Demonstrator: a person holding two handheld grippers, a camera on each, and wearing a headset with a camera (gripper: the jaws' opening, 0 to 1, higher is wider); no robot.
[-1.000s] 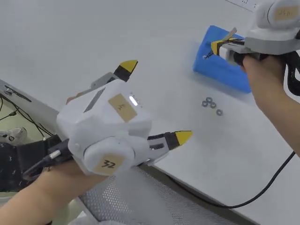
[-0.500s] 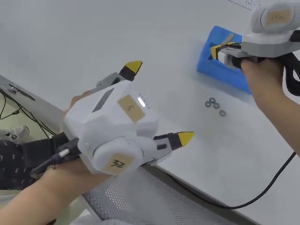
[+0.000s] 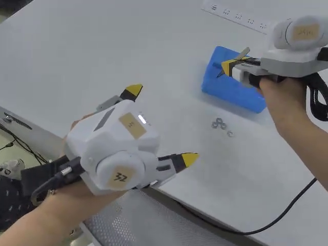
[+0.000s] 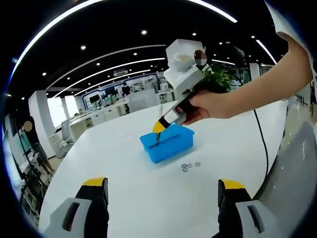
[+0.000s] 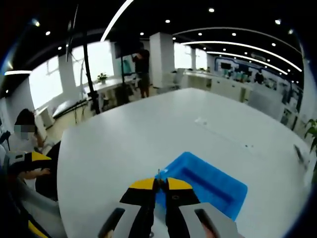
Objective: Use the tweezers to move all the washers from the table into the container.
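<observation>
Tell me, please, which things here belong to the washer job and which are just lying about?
Part of the job:
washers on the table
blue container
tweezers, held over the container
right gripper, shut on the tweezers
left gripper, open and holding nothing

Just lying about:
power strip
black cable
mesh chair

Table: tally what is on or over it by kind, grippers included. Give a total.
Washers: 4
Container: 1
Tweezers: 1
Grippers: 2 (left gripper, right gripper)
Total: 8
</observation>
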